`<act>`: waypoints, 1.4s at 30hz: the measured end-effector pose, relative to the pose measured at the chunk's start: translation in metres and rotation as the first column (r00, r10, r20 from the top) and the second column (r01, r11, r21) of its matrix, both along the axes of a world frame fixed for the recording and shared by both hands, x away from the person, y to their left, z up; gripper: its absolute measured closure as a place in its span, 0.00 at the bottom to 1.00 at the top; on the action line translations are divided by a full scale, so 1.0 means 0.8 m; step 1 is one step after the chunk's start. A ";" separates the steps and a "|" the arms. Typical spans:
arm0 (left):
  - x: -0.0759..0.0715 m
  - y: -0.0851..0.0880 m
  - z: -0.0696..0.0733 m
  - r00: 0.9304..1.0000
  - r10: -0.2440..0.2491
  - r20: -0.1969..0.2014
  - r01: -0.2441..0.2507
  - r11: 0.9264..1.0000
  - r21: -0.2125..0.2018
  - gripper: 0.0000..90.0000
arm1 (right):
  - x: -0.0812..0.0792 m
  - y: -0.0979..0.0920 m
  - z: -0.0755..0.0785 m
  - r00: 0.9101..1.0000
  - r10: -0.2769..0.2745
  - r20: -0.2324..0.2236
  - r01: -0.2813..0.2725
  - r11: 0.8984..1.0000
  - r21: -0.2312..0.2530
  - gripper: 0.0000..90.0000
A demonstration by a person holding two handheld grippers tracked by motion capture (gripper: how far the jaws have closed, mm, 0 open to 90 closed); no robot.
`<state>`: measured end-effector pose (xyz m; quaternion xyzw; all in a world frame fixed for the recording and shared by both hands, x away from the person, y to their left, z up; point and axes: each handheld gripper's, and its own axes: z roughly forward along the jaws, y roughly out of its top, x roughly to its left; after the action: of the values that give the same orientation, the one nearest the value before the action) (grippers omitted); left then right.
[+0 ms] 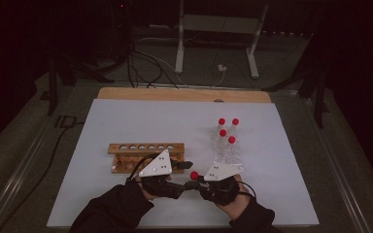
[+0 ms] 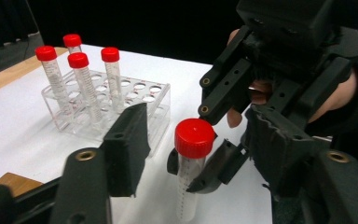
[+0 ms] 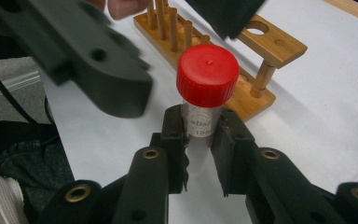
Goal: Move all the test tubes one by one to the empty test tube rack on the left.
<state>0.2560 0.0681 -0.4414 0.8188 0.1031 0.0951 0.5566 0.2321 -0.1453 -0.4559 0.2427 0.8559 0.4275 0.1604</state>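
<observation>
In the high view, the two hands meet near the front edge of the white surface (image 1: 126,116). The right gripper (image 1: 190,185) holds a red-capped tube (image 1: 194,175) upright, and the left gripper (image 1: 185,166) comes to it from the left side. Behind the left hand lies the wooden rack (image 1: 126,147) with a row of empty holes. Farther right stands a clear rack (image 1: 226,154) with four more capped tubes.

In the left gripper view, the red-capped tube (image 2: 192,163) stands between the two black jaws of the left gripper (image 2: 200,154), a little nearer to the right jaw. The jaws are about half open and do not yet touch the tube; there is a gap on both sides. The long axis of the tube is vertical, and the right gripper (image 2: 200,170) clamps it lower down, under the cap. The clear rack (image 2: 158,100) is behind.

In the right gripper view, the right gripper (image 3: 200,140) is closed on the transparent body of the red-capped tube (image 3: 207,79), just under the cap. One jaw of the left gripper is very near at the upper left. The wooden rack (image 3: 279,46) lies behind.

I judge that a handover is prepared: the left gripper must close on the cap region, above the right one.
</observation>
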 end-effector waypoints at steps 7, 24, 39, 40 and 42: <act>0.003 -0.005 -0.004 1.000 0.005 0.013 -0.005 1.000 0.016 0.60 | 0.000 -0.001 0.000 1.000 0.001 -0.005 -0.001 1.000 0.003 0.83; 0.004 -0.009 -0.007 1.000 -0.007 0.025 0.006 0.999 0.037 0.79 | 0.002 -0.002 -0.001 1.000 -0.005 -0.019 0.005 1.000 0.004 0.83; 0.003 -0.008 0.002 1.000 -0.011 0.028 0.009 0.998 0.057 0.80 | 0.002 -0.003 0.000 1.000 0.000 -0.024 0.000 0.999 0.034 0.80; 0.004 -0.006 0.004 1.000 -0.006 0.030 0.004 0.998 0.056 0.80 | 0.002 -0.003 0.000 1.000 -0.001 -0.024 0.002 0.999 0.036 0.76; 0.005 -0.003 0.008 1.000 0.003 0.031 -0.005 0.999 0.051 0.80 | 0.002 -0.004 0.000 1.000 -0.006 -0.026 0.007 0.999 0.041 0.71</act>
<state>0.2598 0.0658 -0.4350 0.8311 0.0937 0.1113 0.5367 0.2340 -0.1487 -0.4560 0.2543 0.8483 0.4411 0.1457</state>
